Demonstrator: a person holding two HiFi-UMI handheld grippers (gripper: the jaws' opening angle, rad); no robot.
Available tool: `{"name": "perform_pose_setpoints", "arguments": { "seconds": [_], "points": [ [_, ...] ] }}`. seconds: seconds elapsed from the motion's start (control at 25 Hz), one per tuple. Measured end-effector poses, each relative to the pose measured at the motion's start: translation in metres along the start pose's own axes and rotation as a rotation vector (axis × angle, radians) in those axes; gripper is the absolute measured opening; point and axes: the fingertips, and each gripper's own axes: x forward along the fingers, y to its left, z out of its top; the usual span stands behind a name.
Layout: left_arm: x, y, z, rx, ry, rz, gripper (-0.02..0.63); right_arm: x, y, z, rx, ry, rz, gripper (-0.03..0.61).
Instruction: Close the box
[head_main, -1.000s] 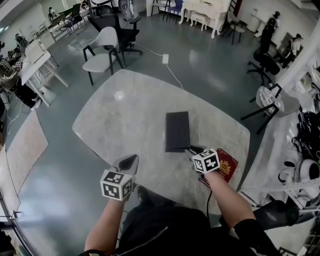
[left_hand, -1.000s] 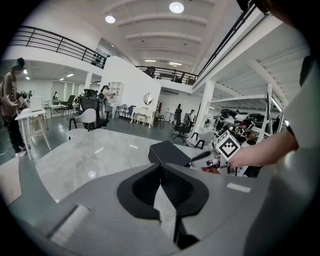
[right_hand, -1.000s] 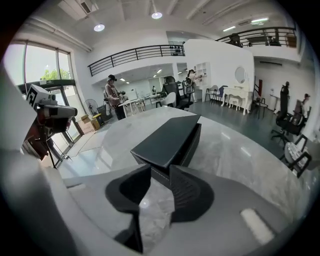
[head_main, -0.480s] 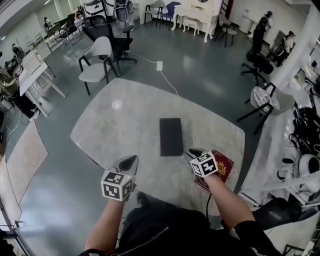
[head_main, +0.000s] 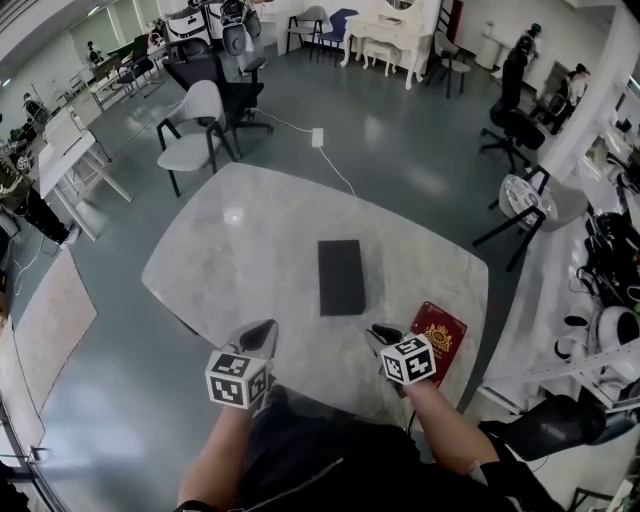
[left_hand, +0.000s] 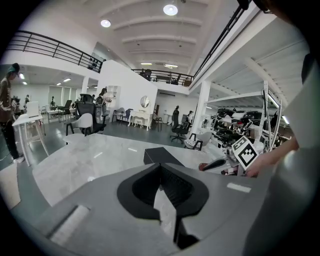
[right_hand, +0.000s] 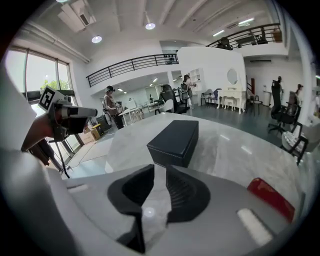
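Note:
A black box lies flat on the marble table with its lid down; it also shows in the left gripper view and the right gripper view. My left gripper hovers near the table's front edge, left of the box, its tips together and empty. The right gripper sits just short of the box's near right corner. Its jaws are closing, a gap still shows between them and nothing is in it.
A red booklet with a gold emblem lies on the table right of my right gripper. A grey chair and black office chairs stand beyond the far edge. Desks and people are far off around the hall.
My right gripper has drawn back from the box's near corner toward the table's front edge. The left gripper has barely moved. The box lies as before.

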Motion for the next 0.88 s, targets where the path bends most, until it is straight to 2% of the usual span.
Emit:
{"name": "perform_pose_setpoints", "arguments": {
  "seconds": [0.16, 0.28, 0.4, 0.52, 0.64, 0.8, 0.88],
  "points": [
    [0.006, 0.026, -0.001, 0.023, 0.007, -0.051, 0.011, 0.010, 0.013, -0.014, -0.006, 0.035, -0.055, 0.025],
    [-0.002, 0.061, -0.006, 0.011, 0.003, -0.080, 0.011, 0.035, 0.049, -0.014, 0.017, 0.057, -0.057, 0.003],
    [-0.014, 0.106, -0.012, 0.012, 0.009, -0.102, 0.011, 0.067, 0.103, 0.005, 0.049, 0.030, -0.043, 0.003],
    [-0.023, 0.140, -0.010, 0.039, 0.020, -0.141, 0.011, 0.091, 0.144, 0.031, 0.093, -0.022, -0.075, 0.003],
    [-0.031, 0.164, 0.000, 0.090, 0.024, -0.192, 0.011, 0.101, 0.176, 0.059, 0.080, -0.066, -0.097, 0.003],
    [-0.037, 0.173, 0.017, 0.228, 0.024, -0.283, 0.011, 0.102, 0.199, 0.089, 0.061, -0.131, -0.134, 0.003],
    [-0.043, 0.180, 0.024, 0.254, 0.009, -0.289, 0.011, 0.096, 0.203, 0.105, 0.048, -0.167, -0.149, 0.003]
  ]
}}
